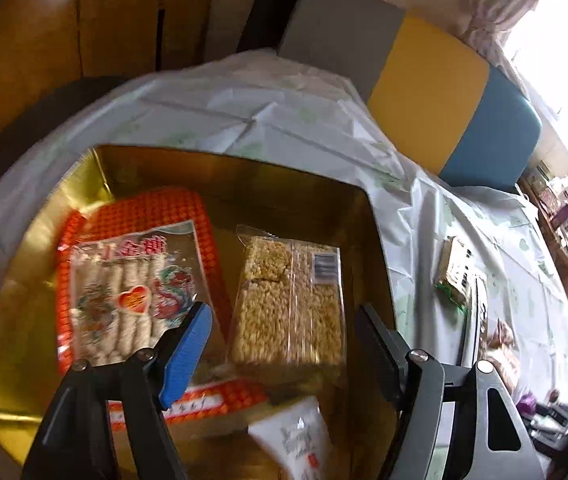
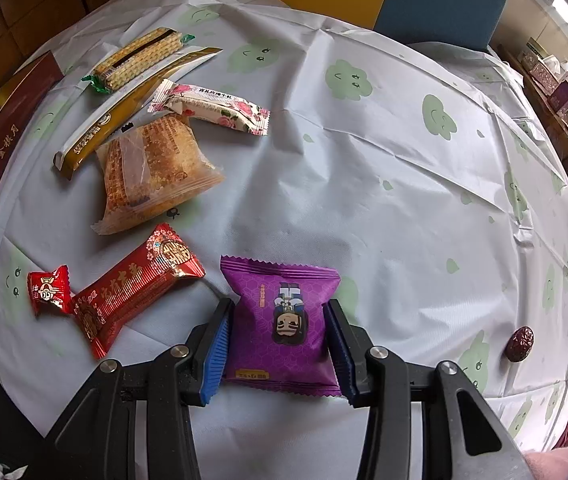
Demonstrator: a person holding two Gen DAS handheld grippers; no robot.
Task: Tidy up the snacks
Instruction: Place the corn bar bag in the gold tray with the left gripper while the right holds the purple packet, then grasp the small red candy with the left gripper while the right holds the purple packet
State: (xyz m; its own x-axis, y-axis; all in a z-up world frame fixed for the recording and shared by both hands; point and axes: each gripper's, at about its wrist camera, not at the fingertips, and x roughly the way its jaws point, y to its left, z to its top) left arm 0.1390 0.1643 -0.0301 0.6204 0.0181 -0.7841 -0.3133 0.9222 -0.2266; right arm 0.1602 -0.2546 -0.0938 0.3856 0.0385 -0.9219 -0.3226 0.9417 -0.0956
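In the left wrist view, my left gripper [image 1: 282,310] hangs open over a gold box [image 1: 244,184]. In the box lie an orange-red pack of white rolls [image 1: 136,264], a clear pack of puffed rice cakes [image 1: 288,300] and a white sachet [image 1: 296,436]. The rice cake pack shows between the fingers, below them. In the right wrist view, my right gripper [image 2: 280,304] is shut on a purple snack packet [image 2: 284,320], one pad against each side, just above the tablecloth [image 2: 364,180].
Left of the purple packet lie a long red packet [image 2: 136,288] and a small red candy [image 2: 48,288]. Farther back are an orange cake pack [image 2: 156,168], a pink flowered packet [image 2: 212,108], a gold stick [image 2: 124,108] and wafers [image 2: 140,60]. A red date [image 2: 520,342] lies right.
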